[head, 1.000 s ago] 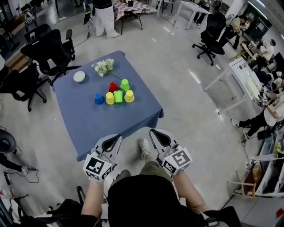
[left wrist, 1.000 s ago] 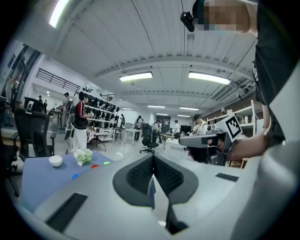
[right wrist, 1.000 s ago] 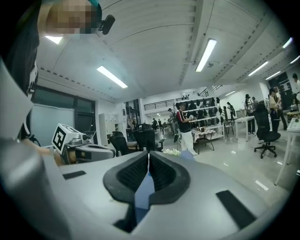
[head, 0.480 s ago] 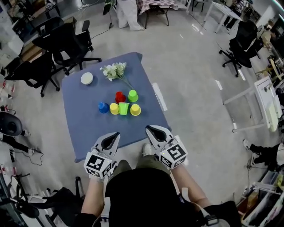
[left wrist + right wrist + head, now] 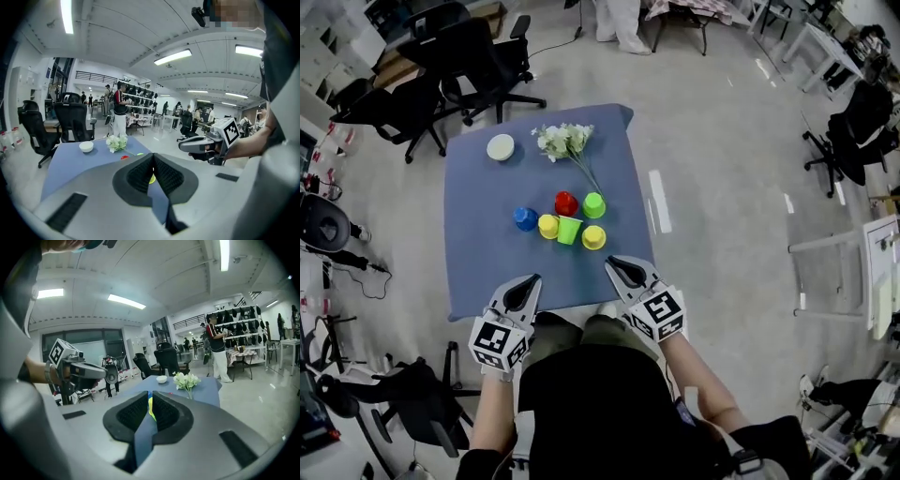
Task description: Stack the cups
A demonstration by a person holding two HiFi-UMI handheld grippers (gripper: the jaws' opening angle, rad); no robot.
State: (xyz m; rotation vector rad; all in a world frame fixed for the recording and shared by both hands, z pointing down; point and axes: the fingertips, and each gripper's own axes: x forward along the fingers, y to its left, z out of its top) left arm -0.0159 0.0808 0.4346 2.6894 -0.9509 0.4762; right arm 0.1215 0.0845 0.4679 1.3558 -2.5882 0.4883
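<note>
Forearms (image 5: 492,408) forward; left claw (image 5: 534,279), right claw (image 5: 609,263) closed, empty.

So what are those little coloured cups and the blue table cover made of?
The cups look like plastic: bright solid colours, smooth sides, all the same shape. The table cover looks like cloth: flat matte blue with no shine, and it seems to drape at the corners. Both are too far off to be sure.

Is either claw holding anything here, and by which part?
Nothing is held. The left claw and right claw are both shut and empty; the cups stand untouched on the table.
</note>
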